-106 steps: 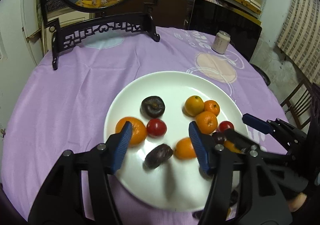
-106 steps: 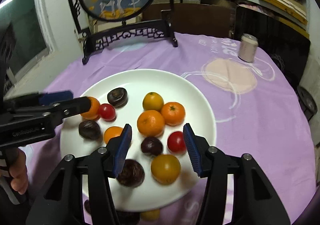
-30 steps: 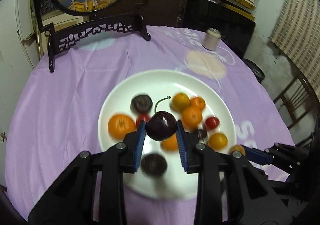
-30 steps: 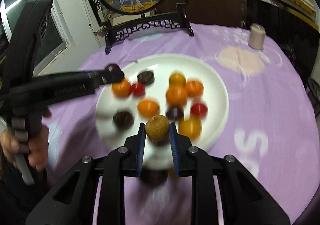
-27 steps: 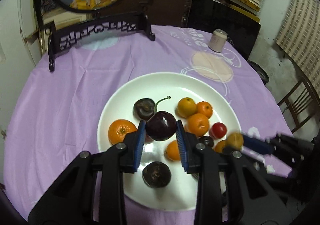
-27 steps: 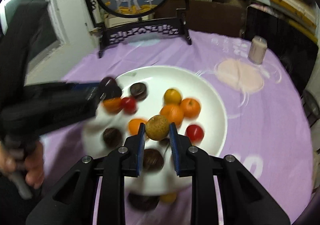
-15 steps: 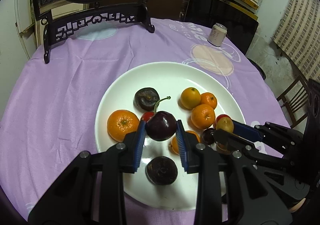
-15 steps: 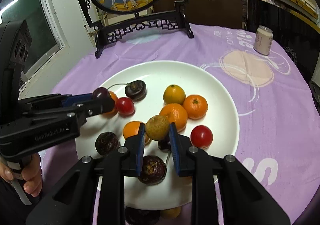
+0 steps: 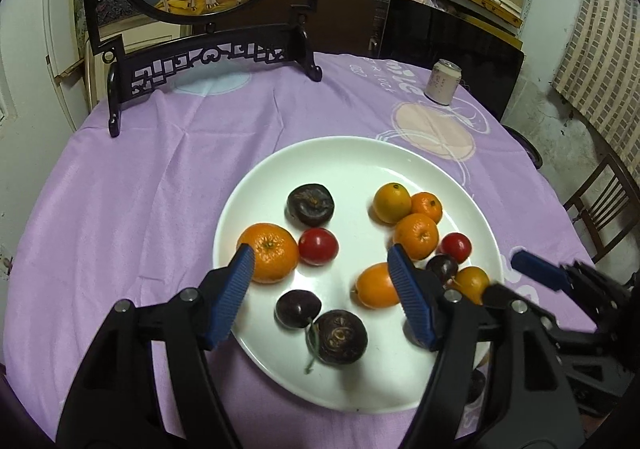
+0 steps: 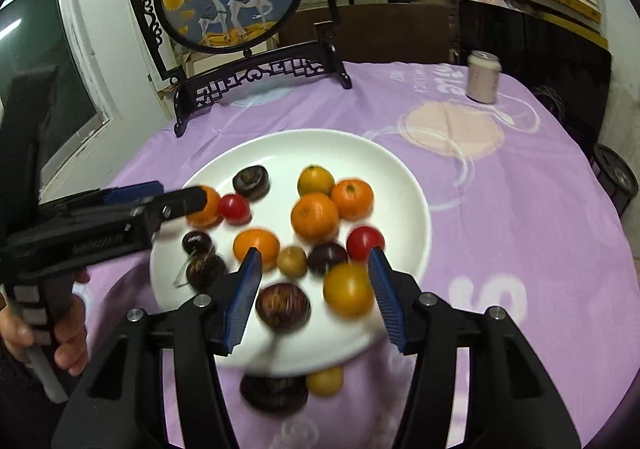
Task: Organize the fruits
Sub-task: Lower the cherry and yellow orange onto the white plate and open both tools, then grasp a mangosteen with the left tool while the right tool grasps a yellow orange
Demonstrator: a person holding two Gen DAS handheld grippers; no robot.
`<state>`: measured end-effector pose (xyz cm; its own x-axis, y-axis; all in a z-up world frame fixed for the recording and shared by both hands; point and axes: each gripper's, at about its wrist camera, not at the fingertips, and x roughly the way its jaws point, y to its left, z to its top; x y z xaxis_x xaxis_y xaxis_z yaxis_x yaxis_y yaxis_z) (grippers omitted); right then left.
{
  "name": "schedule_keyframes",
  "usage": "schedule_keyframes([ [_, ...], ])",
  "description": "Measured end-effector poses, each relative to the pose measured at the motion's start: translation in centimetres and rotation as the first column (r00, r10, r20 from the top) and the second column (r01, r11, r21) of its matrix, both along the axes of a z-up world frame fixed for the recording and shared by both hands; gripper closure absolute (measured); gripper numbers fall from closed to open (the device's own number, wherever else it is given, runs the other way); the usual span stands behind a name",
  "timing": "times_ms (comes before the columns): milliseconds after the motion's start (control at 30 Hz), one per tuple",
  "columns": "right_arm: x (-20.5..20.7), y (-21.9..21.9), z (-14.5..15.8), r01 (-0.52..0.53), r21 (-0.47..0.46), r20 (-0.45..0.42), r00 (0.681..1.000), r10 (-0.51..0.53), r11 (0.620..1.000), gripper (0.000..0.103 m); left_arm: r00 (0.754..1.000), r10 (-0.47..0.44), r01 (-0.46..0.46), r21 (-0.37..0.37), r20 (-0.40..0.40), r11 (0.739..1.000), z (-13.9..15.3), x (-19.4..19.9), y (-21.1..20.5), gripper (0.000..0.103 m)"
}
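Cherry, dark, glossy, stemmed, lies on plate below and between left gripper pads, untouched; jaws have just been opening, now wide and empty. Small tan round fruit lies on plate ahead of right gripper; jaws likewise just opened, nothing clamped. Plate: white, round, smooth, bearing oranges, red tomatoes, dark wrinkled fruits. Cloth: purple, creased. Two fruits rest off plate at near rim.
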<state>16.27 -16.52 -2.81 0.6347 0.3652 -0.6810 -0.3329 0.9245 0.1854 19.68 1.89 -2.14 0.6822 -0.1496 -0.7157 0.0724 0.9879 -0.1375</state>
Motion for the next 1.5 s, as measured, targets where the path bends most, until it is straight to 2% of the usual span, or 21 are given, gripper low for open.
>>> schedule_keyframes([
  [233,-5.8,-3.3,-0.7,0.055,0.039,-0.077,0.996,-0.052,0.998,0.047,0.999,-0.035,0.035,-0.017,0.013,0.999,0.3,-1.2,-0.4,0.032],
  [367,-8.6,-5.2,-1.0,0.108,0.004,-0.101,0.989,-0.107,0.994,0.045,0.998,-0.055,0.056,-0.035,0.015,0.998,0.5,-1.8,-0.5,0.032],
  [433,-9.5,-5.7,-1.1,0.132,0.000,-0.107,0.986,-0.131,0.991,0.038,0.997,-0.069,0.071,-0.041,0.026,0.997,0.8,-2.3,-0.8,0.030],
  [600,-8.8,-4.7,-2.2,0.117,-0.035,-0.121,0.985,-0.121,0.992,0.037,0.996,-0.084,0.085,-0.035,0.037,0.996,0.9,-2.8,-1.1,0.029],
  [800,-6.9,-2.5,-5.9,0.087,-0.199,-0.175,0.977,-0.123,0.976,0.036,0.996,-0.081,0.082,-0.051,0.032,0.995,1.0,-2.9,-0.7,0.029],
  [867,-6.9,-1.7,-6.2,0.070,-0.232,-0.150,0.983,-0.107,0.970,0.031,0.996,-0.084,0.086,-0.055,0.031,0.995,1.0,-3.0,-0.8,0.029],
  [967,-6.3,-0.5,-6.4,0.029,-0.242,-0.141,0.988,-0.065,0.970,0.027,0.995,-0.090,0.092,-0.060,0.033,0.994,1.1,-3.1,-0.8,0.029],
  [1200,-5.4,-0.2,-6.1,-0.022,-0.263,-0.170,0.985,-0.024,0.964,0.026,0.997,-0.071,0.072,-0.074,0.014,0.995,0.8,-2.6,0.0,0.028],
  [1300,-5.9,-0.7,-5.5,0.009,-0.278,-0.142,0.989,-0.051,0.960,0.026,0.998,-0.070,0.070,-0.087,0.001,0.994,0.7,-2.5,0.2,0.028],
  [1367,-5.5,-1.1,-5.3,0.015,-0.252,-0.128,0.991,-0.049,0.967,0.034,0.997,-0.080,0.080,-0.096,0.003,0.992,0.8,-2.7,0.1,0.028],
  [1400,-5.1,-0.9,-5.5,-0.001,-0.248,-0.138,0.990,-0.034,0.969,0.047,0.996,-0.086,0.086,-0.097,0.007,0.992,0.9,-3.0,0.1,0.028],
  [1433,-4.7,-0.6,-5.8,-0.018,-0.247,-0.151,0.988,-0.020,0.969,0.052,0.996,-0.092,0.093,-0.100,0.014,0.991,0.9,-3.4,0.0,0.028],
  [1500,-4.0,0.1,-5.9,-0.047,-0.240,-0.141,0.990,0.013,0.970,0.054,0.993,-0.108,0.111,-0.108,0.037,0.988,0.9,-5.0,0.0,0.027],
])
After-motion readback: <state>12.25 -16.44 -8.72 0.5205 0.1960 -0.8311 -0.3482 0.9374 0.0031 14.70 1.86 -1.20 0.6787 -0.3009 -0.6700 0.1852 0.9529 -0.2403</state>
